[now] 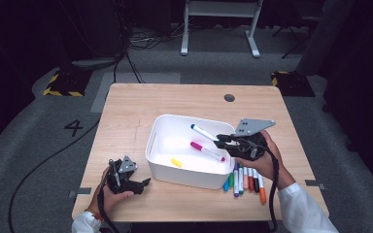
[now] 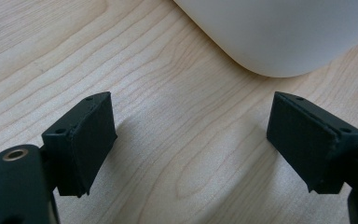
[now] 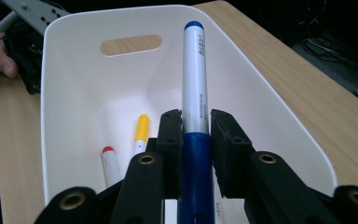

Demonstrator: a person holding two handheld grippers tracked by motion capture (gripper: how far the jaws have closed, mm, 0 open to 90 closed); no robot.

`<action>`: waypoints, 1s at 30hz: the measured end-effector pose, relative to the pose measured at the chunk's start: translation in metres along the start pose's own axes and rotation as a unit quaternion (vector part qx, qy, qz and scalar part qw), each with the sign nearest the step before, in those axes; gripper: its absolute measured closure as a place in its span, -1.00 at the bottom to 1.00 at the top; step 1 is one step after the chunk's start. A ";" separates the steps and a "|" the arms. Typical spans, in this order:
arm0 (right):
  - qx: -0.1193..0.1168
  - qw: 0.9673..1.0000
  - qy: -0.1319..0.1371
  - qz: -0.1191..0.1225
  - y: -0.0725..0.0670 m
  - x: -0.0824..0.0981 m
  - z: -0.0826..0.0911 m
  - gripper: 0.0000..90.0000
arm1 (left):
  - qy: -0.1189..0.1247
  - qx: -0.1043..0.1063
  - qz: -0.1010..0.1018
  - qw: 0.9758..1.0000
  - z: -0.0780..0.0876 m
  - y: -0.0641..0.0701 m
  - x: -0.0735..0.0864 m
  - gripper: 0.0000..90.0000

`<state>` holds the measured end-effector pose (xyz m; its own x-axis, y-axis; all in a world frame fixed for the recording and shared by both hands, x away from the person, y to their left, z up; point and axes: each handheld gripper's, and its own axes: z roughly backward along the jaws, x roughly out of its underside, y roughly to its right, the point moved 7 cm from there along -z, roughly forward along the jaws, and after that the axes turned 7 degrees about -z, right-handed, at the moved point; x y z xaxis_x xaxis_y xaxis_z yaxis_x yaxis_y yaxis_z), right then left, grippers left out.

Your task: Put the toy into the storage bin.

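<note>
Over the white bin (image 1: 161,127), the right gripper (image 1: 222,140) had its fingers clamped on the blue marker (image 1: 203,132), long axis pointing into the bin. By the bin, the left gripper (image 1: 143,183) rested on the bench (image 1: 126,107), fingers apart and empty.

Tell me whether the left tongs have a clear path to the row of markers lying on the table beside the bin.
Probably not directly. The left tongs rest open at the white bin's left, and the markers lie at its right, behind the bin's front corner. They would need to swing around its front.
</note>
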<state>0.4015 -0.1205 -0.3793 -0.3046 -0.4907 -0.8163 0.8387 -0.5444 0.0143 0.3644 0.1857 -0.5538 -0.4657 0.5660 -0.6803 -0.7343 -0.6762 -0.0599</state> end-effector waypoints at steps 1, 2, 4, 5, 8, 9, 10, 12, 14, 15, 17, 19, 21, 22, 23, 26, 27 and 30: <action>-0.003 1.000 -0.005 0.003 -0.001 0.000 -0.003 0.66 | -0.001 0.000 0.000 1.000 0.000 0.000 0.000 -0.65; -0.005 1.000 -0.011 0.007 -0.003 -0.001 -0.008 0.66 | 0.000 0.000 0.000 1.000 0.000 0.000 0.000 -0.66; -0.013 1.000 -0.021 0.011 -0.007 -0.001 -0.016 0.66 | 0.000 0.000 0.000 1.000 0.000 0.000 0.000 -0.66; -0.015 0.999 -0.026 0.014 -0.008 -0.001 -0.020 0.66 | -0.001 0.000 0.000 1.000 0.000 0.000 0.000 -0.66; -0.025 0.999 -0.044 0.021 -0.011 -0.001 -0.032 0.66 | 0.000 0.000 0.000 1.000 0.000 0.000 0.000 -0.66; -0.027 0.998 -0.052 0.019 -0.013 0.000 -0.035 0.66 | -0.001 0.000 0.000 1.000 0.000 0.000 0.000 -0.66; -0.032 0.998 -0.056 0.020 -0.013 0.000 -0.038 0.66 | -0.001 0.000 0.000 1.000 0.000 0.000 0.000 -0.66; -0.041 0.997 -0.069 0.020 -0.015 0.002 -0.045 0.66 | -0.001 -0.001 0.000 1.000 0.000 0.000 0.000 -0.66; -0.052 0.994 -0.090 0.027 -0.017 0.004 -0.052 0.66 | -0.001 -0.001 0.000 1.000 0.000 0.000 0.000 -0.66; -0.053 0.994 -0.093 0.028 -0.018 0.005 -0.054 0.66 | -0.001 -0.001 0.000 1.000 0.000 0.000 0.000 -0.66; -0.055 0.992 -0.107 0.032 -0.020 0.007 -0.058 0.66 | -0.001 -0.001 0.000 1.000 0.000 0.000 0.000 -0.66; -0.056 0.991 -0.112 0.040 -0.020 0.007 -0.058 0.66 | -0.001 -0.001 0.000 1.000 0.000 0.000 0.000 -0.66; -0.064 0.990 -0.121 0.041 -0.023 0.008 -0.058 0.66 | -0.001 0.000 0.000 1.000 0.000 0.000 0.000 -0.66; -0.065 0.989 -0.128 0.045 -0.025 0.010 -0.058 0.66 | -0.001 0.000 0.000 1.000 0.000 0.000 0.000 -0.66; -0.070 0.987 -0.136 0.048 -0.027 0.012 -0.058 0.66 | -0.001 -0.001 0.000 1.000 0.000 0.000 0.000 -0.65; -0.079 0.982 -0.162 0.060 -0.032 0.018 -0.058 0.66 | -0.001 0.000 -0.001 1.000 0.000 0.000 0.000 -0.66; -0.086 0.981 -0.167 0.056 -0.035 0.019 -0.058 0.66 | -0.001 0.000 0.000 1.000 0.000 0.000 0.000 -0.65; -0.104 0.975 -0.187 0.063 -0.040 0.024 -0.057 0.66 | -0.001 -0.001 0.000 1.000 0.000 0.000 0.000 -0.66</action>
<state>0.3867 -0.0719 -0.4323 -0.3038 -0.7794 -0.5480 0.9418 -0.3327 -0.0489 0.3643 0.1858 -0.5538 -0.4666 0.5665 -0.6792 -0.7336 -0.6768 -0.0605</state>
